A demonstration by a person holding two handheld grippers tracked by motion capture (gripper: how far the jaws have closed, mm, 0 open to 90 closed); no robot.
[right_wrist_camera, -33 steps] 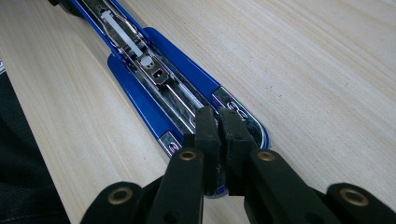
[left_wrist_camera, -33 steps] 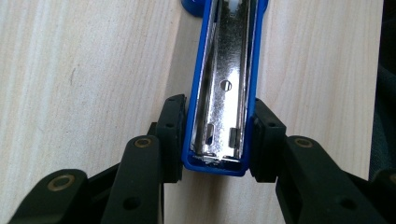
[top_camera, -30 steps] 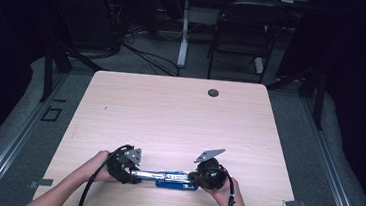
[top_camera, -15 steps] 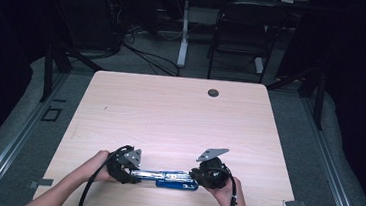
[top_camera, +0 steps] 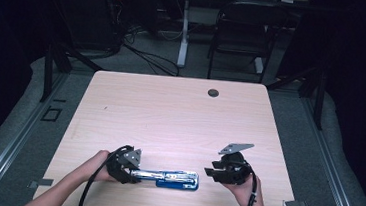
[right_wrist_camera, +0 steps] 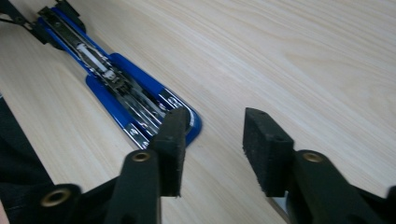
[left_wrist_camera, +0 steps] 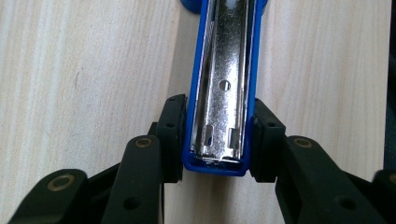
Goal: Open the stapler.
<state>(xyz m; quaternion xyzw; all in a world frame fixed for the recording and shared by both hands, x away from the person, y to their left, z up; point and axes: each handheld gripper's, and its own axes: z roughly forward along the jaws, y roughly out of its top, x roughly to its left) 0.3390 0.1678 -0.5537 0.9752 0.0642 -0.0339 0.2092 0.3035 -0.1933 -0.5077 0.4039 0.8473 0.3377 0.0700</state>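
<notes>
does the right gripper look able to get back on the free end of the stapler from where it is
Probably yes: the right gripper is open, and bare table lies between it and the stapler, whose other end the left gripper clamps.

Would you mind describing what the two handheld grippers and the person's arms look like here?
Both the left gripper and the right gripper are black, each with two jaws ending in blocky black pads on arms joined by brass-coloured rivets. A grey three-cornered plate tops each one, and a black cable trails back from each. The forearms are bare, with no sleeves in sight.
</notes>
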